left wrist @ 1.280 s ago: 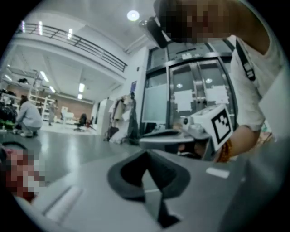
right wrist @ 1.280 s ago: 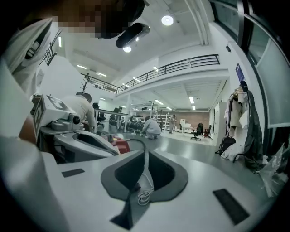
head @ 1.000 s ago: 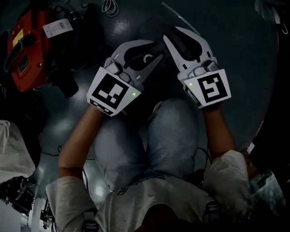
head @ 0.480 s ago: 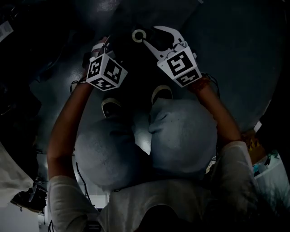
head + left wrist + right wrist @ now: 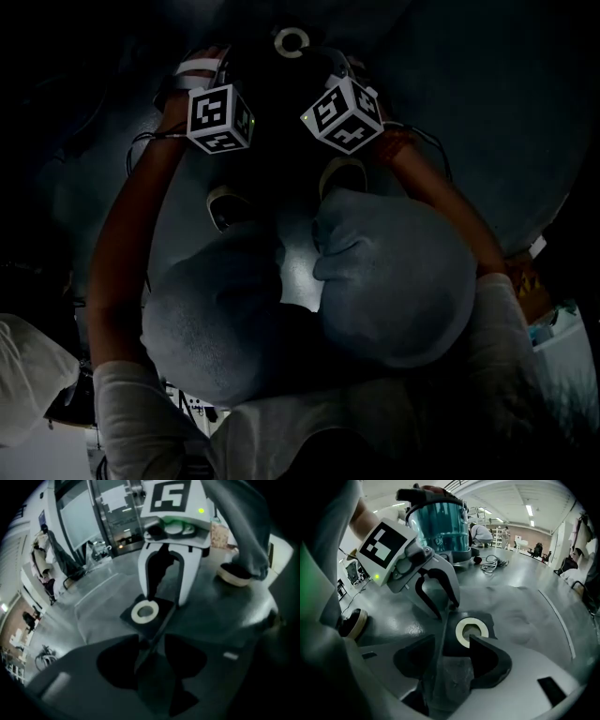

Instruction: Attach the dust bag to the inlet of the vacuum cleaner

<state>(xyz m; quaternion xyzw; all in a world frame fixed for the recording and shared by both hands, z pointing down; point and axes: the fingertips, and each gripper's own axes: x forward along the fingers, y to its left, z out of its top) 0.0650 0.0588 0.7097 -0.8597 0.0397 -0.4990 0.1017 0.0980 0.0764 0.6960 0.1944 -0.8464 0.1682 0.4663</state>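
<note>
The dust bag [image 5: 454, 667] is dark fabric with a black collar plate and a white ring [image 5: 472, 631]. It lies on the grey floor, and its ring [image 5: 291, 42] shows dimly in the head view. My left gripper [image 5: 152, 641] and right gripper [image 5: 453, 641] face each other across the collar. Both have just been opening their jaws. Each pair now stands wide, with a raised fold of the bag between them and no pad pressing on it. The vacuum cleaner [image 5: 440, 524] with its teal canister stands behind, a hand on its top.
The person crouches; both knees [image 5: 309, 281] and shoes [image 5: 342, 173] sit just behind the grippers. A coiled cable [image 5: 490, 564] lies on the floor past the vacuum. The head view is very dark. People and furniture stand far off in the hall.
Both grippers have dropped from above the lap to the floor, carrying the bag down. Their jaws have opened. The head view has tilted forward, and the red machine at left has left it.
</note>
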